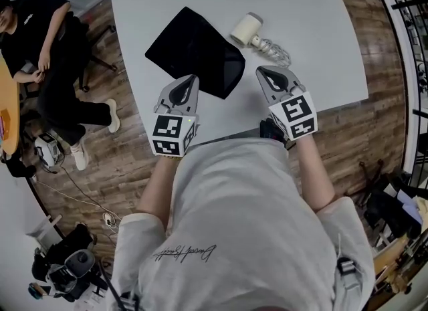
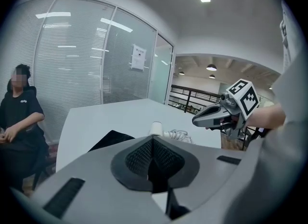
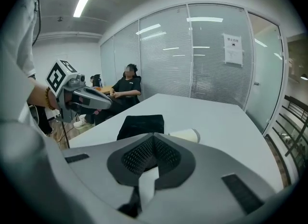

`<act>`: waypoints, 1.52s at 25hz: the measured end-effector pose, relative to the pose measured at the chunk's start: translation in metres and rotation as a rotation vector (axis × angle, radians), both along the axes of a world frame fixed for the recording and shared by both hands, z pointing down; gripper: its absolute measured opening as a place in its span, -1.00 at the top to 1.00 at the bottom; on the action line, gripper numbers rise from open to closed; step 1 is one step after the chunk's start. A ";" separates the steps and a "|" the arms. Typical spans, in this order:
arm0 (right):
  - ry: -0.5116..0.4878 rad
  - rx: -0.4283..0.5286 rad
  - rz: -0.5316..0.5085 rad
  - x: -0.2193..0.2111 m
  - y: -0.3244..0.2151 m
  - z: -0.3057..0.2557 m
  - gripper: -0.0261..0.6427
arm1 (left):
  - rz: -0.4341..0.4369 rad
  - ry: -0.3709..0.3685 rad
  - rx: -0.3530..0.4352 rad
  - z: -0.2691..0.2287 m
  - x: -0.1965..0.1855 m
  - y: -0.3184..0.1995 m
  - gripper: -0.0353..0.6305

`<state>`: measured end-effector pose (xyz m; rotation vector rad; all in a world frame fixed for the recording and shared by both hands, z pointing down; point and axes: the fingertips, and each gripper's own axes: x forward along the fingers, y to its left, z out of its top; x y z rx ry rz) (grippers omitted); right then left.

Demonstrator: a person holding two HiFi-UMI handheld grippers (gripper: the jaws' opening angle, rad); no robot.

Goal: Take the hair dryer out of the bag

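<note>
Above table edge: left claw, right claw both pressed together, holding nothing.

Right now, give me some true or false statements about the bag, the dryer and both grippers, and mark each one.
1. The dryer lies on the table, outside the bag. True.
2. The left gripper holds the bag. False: its jaws are shut on nothing.
3. The right gripper is open. False: it is shut and empty.
4. The cord lies bunched beside the dryer. True.
5. The bag stands upright. False: it lies flat on the table.
</note>
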<state>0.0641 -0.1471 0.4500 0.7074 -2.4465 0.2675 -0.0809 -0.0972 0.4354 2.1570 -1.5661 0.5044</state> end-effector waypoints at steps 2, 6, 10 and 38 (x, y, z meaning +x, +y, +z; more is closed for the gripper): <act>0.001 0.005 -0.010 -0.002 0.001 -0.002 0.85 | -0.007 -0.001 0.011 -0.003 0.000 -0.001 0.86; -0.019 -0.017 0.004 -0.005 0.004 0.001 0.85 | -0.021 -0.003 0.013 -0.005 0.000 0.001 0.86; -0.064 -0.051 0.026 -0.005 0.003 0.002 0.85 | -0.027 -0.001 0.015 -0.006 0.002 0.001 0.86; -0.076 -0.080 -0.066 -0.011 0.016 0.001 0.85 | -0.043 -0.015 0.032 -0.011 0.000 0.008 0.86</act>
